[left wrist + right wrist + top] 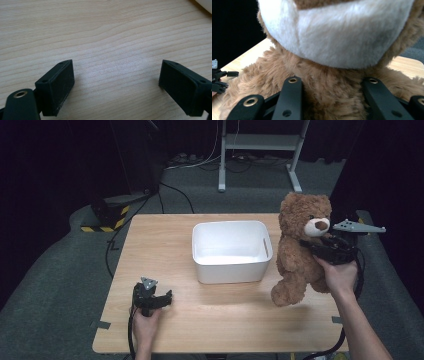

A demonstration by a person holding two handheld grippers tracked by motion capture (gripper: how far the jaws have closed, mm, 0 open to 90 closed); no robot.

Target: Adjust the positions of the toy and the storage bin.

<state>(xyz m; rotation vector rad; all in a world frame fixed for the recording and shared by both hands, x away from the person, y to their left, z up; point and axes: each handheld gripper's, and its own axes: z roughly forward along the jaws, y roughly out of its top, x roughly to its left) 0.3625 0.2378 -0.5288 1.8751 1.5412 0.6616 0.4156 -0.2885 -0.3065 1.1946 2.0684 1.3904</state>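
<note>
Right hand-held gripper (331, 246) is clamped on the teddy bear (300, 247), held above the counter (225, 315) beside the white bin (231, 251). Left hand-held gripper (159, 298) rests with jaws apart. Likely next: carry the teddy bear over the white bin.

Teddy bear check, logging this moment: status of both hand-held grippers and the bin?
Right hand-held gripper shut on teddy bear, held up right of white bin. Left hand-held gripper open, low over table. Bin looks empty.

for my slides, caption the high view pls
Right claw lifts a brown teddy bear beside a white plastic bin; open left claw rests on the wooden table.
</note>
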